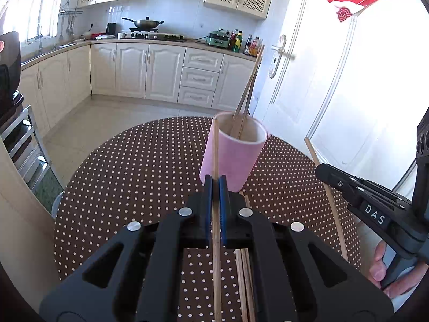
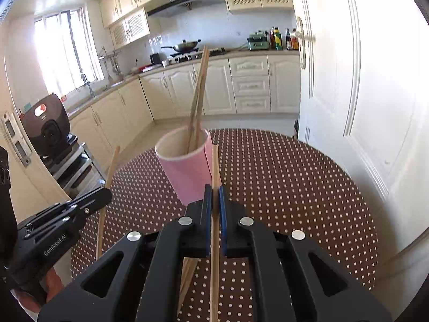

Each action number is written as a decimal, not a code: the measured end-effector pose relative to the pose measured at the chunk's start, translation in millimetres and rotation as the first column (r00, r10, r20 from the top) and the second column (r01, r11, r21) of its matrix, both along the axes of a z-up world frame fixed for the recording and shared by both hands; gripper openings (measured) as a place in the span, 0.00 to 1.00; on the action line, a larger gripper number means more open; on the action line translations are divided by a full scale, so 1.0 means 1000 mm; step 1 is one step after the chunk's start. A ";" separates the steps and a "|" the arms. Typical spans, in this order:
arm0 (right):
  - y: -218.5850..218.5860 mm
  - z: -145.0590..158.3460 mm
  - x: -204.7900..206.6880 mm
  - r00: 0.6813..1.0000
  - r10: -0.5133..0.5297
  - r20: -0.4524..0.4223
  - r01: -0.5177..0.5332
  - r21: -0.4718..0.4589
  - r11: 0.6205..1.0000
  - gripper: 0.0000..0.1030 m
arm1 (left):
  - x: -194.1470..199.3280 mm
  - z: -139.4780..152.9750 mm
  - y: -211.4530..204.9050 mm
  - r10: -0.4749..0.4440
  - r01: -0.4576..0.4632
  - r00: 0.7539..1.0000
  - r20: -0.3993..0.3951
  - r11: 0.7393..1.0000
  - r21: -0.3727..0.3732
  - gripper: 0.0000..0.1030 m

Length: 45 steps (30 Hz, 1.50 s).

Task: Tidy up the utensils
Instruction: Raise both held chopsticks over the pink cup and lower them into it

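Observation:
A pink cup [image 1: 232,158] stands on the round dotted table [image 1: 134,174], with two wooden chopsticks [image 1: 249,86] leaning in it. My left gripper [image 1: 215,179] is shut on one chopstick [image 1: 215,147], held upright just in front of the cup. My right gripper [image 2: 214,189] is shut on another chopstick [image 2: 215,166], its tip beside the cup [image 2: 185,169]. Each gripper shows in the other's view: the right one [image 1: 321,170] with its stick [image 1: 327,193], the left one [image 2: 106,194] with its stick [image 2: 108,182]. More chopsticks [image 1: 245,276] lie on the table under the grippers.
A white door [image 1: 348,80] stands close to the table's right. A metal rack with a black appliance [image 2: 47,123] stands at the left. Kitchen cabinets and counter [image 1: 161,72] run along the far wall.

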State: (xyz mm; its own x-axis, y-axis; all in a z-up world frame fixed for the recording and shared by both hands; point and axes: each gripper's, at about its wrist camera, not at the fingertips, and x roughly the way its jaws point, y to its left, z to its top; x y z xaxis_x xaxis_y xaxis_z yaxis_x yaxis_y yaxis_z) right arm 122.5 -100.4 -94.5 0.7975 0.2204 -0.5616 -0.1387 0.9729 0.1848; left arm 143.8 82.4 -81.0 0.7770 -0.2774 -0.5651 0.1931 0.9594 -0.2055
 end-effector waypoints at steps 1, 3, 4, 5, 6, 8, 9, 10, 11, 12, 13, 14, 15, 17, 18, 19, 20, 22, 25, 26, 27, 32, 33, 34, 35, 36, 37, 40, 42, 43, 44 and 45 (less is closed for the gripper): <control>0.000 0.004 0.001 1.000 0.000 0.011 0.000 0.003 1.000 0.04 | 0.000 0.003 0.000 0.001 -0.001 1.000 0.007 1.000 -0.001 0.05; 0.001 0.011 0.002 0.999 0.000 0.037 0.000 0.010 1.000 0.04 | 0.002 0.008 -0.002 0.003 -0.003 1.000 0.020 1.000 0.000 0.05; 0.001 0.014 0.003 0.999 0.000 0.047 -0.001 0.012 1.000 0.04 | 0.002 0.011 -0.003 0.002 -0.002 1.000 0.029 1.000 -0.001 0.05; 0.001 0.018 0.004 0.998 0.000 0.059 -0.001 0.015 1.000 0.04 | 0.002 0.014 -0.004 0.000 0.000 0.999 0.038 1.000 -0.002 0.05; 0.001 0.021 0.005 0.998 0.000 0.069 -0.002 0.019 1.000 0.04 | 0.002 0.016 -0.004 -0.001 0.001 0.999 0.045 1.000 -0.002 0.05; 0.001 0.027 0.006 0.996 -0.001 0.092 -0.001 0.024 1.000 0.04 | 0.003 0.023 -0.006 -0.005 0.005 0.998 0.063 1.000 -0.002 0.05; 0.001 0.029 0.007 0.995 -0.002 0.103 -0.001 0.027 1.000 0.04 | 0.002 0.025 -0.007 -0.008 0.008 0.997 0.071 1.000 -0.002 0.05; 0.001 0.033 0.008 0.993 -0.001 0.117 -0.003 0.031 1.000 0.04 | 0.002 0.029 -0.008 -0.011 0.011 0.997 0.082 1.000 -0.001 0.05; 0.001 0.037 0.009 0.991 -0.003 0.134 -0.001 0.034 0.999 0.04 | 0.002 0.032 -0.010 -0.009 0.009 0.996 0.092 1.000 -0.001 0.05; 0.000 0.039 0.010 0.989 -0.009 0.145 0.003 0.038 0.999 0.04 | 0.002 0.035 -0.011 -0.010 0.010 0.995 0.100 1.000 -0.002 0.05; -0.001 0.042 0.011 0.987 -0.011 0.159 0.004 0.044 0.999 0.04 | 0.003 0.039 -0.012 -0.010 0.011 0.994 0.109 1.000 -0.005 0.05; -0.002 0.045 0.011 0.985 -0.013 0.172 0.004 0.052 0.999 0.04 | 0.004 0.042 -0.013 -0.007 0.008 0.993 0.119 1.000 -0.009 0.05; -0.003 0.049 0.012 0.982 -0.017 0.188 0.007 0.058 0.998 0.04 | 0.004 0.045 -0.013 -0.006 0.008 0.992 0.130 1.000 -0.011 0.05; -0.002 0.056 0.013 0.977 -0.018 0.212 0.007 0.054 0.999 0.04 | 0.004 0.052 -0.014 -0.003 0.004 0.989 0.150 1.000 -0.008 0.05; -0.002 0.059 0.013 0.975 -0.022 0.223 0.010 0.054 0.998 0.04 | 0.004 0.055 -0.015 -0.002 0.003 0.988 0.157 1.000 -0.005 0.05; -0.002 0.062 0.014 0.972 -0.024 0.234 0.011 0.054 0.998 0.04 | 0.005 0.058 -0.015 -0.001 0.002 0.987 0.164 1.000 -0.002 0.05; -0.002 0.065 0.016 0.970 -0.021 0.243 0.007 0.056 0.998 0.04 | 0.006 0.062 -0.015 0.004 -0.003 0.986 0.169 1.000 -0.002 0.05; -0.002 0.069 0.017 0.965 -0.023 0.260 0.008 0.061 0.998 0.04 | 0.010 0.069 -0.018 0.004 -0.005 0.983 0.182 1.000 0.000 0.05; -0.003 0.074 0.022 0.958 -0.026 0.284 0.007 0.069 0.998 0.04 | 0.015 0.079 -0.022 0.011 -0.013 0.978 0.208 1.000 0.008 0.05; -0.004 0.076 0.025 0.957 -0.030 0.289 0.008 0.076 0.997 0.04 | 0.017 0.082 -0.023 0.016 -0.019 0.977 0.214 1.000 0.012 0.05; -0.005 0.078 0.027 0.956 -0.032 0.292 0.008 0.083 0.997 0.04 | 0.019 0.084 -0.024 0.020 -0.024 0.976 0.218 1.000 0.015 0.05; -0.005 0.089 0.037 0.948 -0.026 0.318 -0.004 0.092 0.996 0.04 | 0.034 0.100 -0.030 0.038 -0.044 0.968 0.248 0.999 0.016 0.05; -0.004 0.092 0.040 0.945 -0.022 0.328 -0.009 0.091 0.996 0.04 | 0.036 0.102 -0.030 0.041 -0.046 0.966 0.254 0.999 0.015 0.05; -0.003 0.095 0.041 0.941 -0.021 0.339 -0.011 0.092 0.996 0.04 | 0.039 0.106 -0.032 0.043 -0.049 0.964 0.262 0.999 0.015 0.05; -0.003 0.097 0.043 0.936 -0.022 0.351 -0.011 0.091 0.996 0.04 | 0.042 0.108 -0.034 0.041 -0.048 0.963 0.267 0.999 0.018 0.05; -0.002 0.100 0.046 0.932 -0.023 0.362 -0.011 0.091 0.996 0.04 | 0.045 0.111 -0.036 0.039 -0.046 0.962 0.272 0.999 0.020 0.05; -0.001 0.101 0.049 0.930 -0.023 0.366 -0.011 0.091 0.996 0.04 | 0.049 0.113 -0.038 0.042 -0.050 0.959 0.280 0.999 0.020 0.05; 0.001 0.105 0.058 0.923 -0.020 0.383 -0.017 0.093 0.996 0.04 | 0.057 0.117 -0.042 0.044 -0.051 0.954 0.297 0.999 0.015 0.05; 0.001 0.106 0.065 0.920 -0.025 0.390 -0.012 0.091 0.996 0.04 | 0.062 0.118 -0.043 0.047 -0.051 0.953 0.300 0.999 0.008 0.05; 0.000 0.106 0.068 0.920 -0.023 0.391 -0.014 0.093 0.996 0.04 | 0.065 0.118 -0.042 0.054 -0.058 0.952 0.302 0.998 0.003 0.05; -0.001 0.106 0.072 0.920 -0.022 0.392 -0.016 0.093 0.996 0.04 | 0.069 0.118 -0.041 0.061 -0.064 0.950 0.305 0.998 0.000 0.05; -0.001 0.106 0.076 0.919 -0.025 0.393 -0.012 0.091 0.996 0.04 | 0.073 0.118 -0.041 0.067 -0.069 0.950 0.305 0.998 -0.004 0.05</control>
State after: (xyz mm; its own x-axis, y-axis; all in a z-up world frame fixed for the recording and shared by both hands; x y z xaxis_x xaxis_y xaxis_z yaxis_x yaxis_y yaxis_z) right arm 198.4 -101.0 11.4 0.9514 0.2495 -0.1804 -0.2121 0.9558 0.2034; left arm 217.2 41.8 37.4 0.9294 -0.2150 -0.2999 0.1799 0.9736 -0.1405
